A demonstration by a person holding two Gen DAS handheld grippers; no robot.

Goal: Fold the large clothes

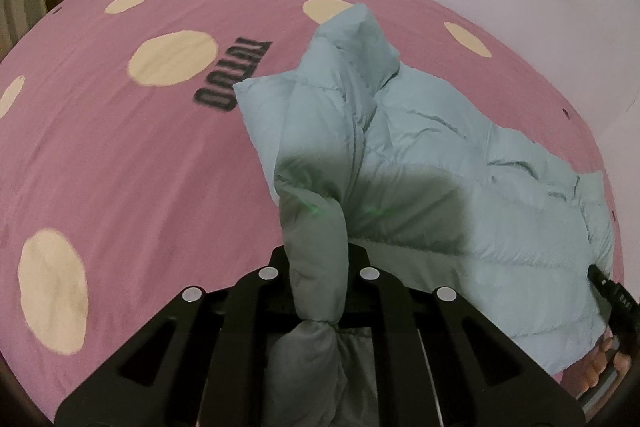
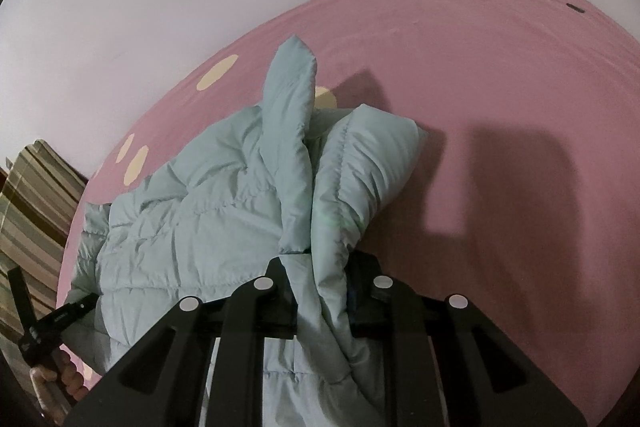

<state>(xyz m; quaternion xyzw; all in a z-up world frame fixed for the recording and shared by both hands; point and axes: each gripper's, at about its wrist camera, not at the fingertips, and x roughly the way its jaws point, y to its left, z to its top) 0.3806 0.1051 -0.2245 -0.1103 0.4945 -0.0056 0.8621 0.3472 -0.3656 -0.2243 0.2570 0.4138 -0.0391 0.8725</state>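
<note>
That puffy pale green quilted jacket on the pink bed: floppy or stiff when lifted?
Probably floppy: the pale green quilted jacket sags and bunches where the left gripper and right gripper pinch it. Its puffed filling suggests it is light for its bulk. The smooth shell may be slippery.

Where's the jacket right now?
On the pink bedspread, centre-right in the left wrist view: the jacket hangs pinched between the left gripper and right gripper.

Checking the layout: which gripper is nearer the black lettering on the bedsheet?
Left. The left gripper has the lettering just ahead; the right gripper sees none.
</note>
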